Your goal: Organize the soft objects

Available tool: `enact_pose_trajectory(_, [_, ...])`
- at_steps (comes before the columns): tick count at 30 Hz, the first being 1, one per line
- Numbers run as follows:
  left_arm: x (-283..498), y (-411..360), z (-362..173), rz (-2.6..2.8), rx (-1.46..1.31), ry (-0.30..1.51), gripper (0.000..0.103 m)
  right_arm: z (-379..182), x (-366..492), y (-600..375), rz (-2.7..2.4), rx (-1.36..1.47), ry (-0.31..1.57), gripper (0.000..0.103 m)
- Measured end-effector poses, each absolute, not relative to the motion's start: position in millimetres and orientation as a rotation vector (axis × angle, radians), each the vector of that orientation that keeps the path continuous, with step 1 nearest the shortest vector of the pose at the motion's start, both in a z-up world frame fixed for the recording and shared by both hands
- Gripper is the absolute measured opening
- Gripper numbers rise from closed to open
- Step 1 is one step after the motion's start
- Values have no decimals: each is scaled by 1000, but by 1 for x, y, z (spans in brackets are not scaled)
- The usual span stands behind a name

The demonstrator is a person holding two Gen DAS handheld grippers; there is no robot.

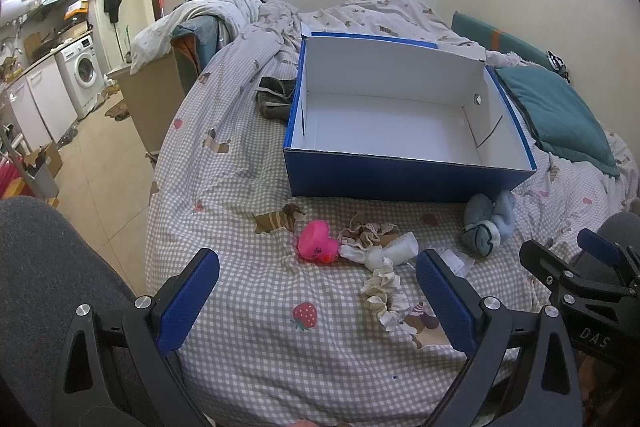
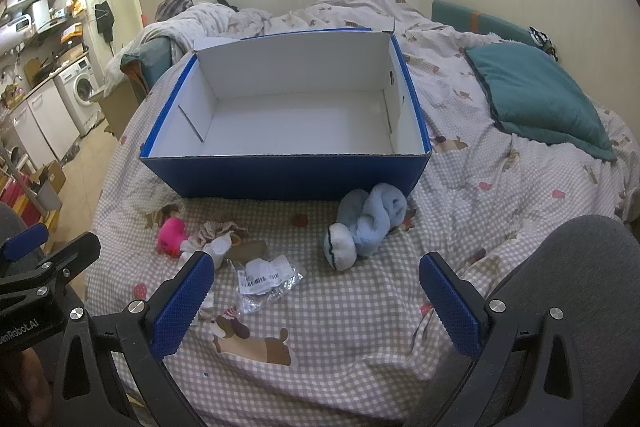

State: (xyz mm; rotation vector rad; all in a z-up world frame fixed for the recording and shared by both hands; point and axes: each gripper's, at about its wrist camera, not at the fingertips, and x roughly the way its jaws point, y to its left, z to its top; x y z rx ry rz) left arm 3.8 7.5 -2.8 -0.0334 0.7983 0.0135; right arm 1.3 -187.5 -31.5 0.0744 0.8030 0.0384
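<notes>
- Left gripper (image 1: 318, 301): jaws wide, holding nothing, above the bedspread (image 1: 248, 355).
- Right gripper (image 2: 316, 297): jaws wide, holding nothing.
- Box (image 2: 288, 183): open, long axis left-right.
- Blue plush (image 2: 366, 223): touching the box front, lying diagonally.
- Pink toy (image 1: 316, 241): beside the cloths (image 1: 372, 243).

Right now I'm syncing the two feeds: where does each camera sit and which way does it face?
Left wrist: on the left gripper, open, facing along the bed to the box; a grey sleeve and the right gripper show.
Right wrist: on the right gripper, open, facing the box more squarely; a grey sleeve and the left gripper show.
Both share the box, pink toy, blue plush and teal pillow.
</notes>
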Motion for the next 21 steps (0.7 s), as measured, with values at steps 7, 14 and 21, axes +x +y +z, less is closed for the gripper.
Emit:
enact_pose_trajectory(7, [-1,-2,-3,14,-24,795,98,-31,2,-188,38,75,803,103])
enact_pose_trajectory(14, [-1,-3,-3,14,-20,796,98,-31,1,-188,39,75,803,103])
enact_pose_trajectory(21, [-1,-3,-2,15,-19,795,98,-31,1,-188,39,76,804,103])
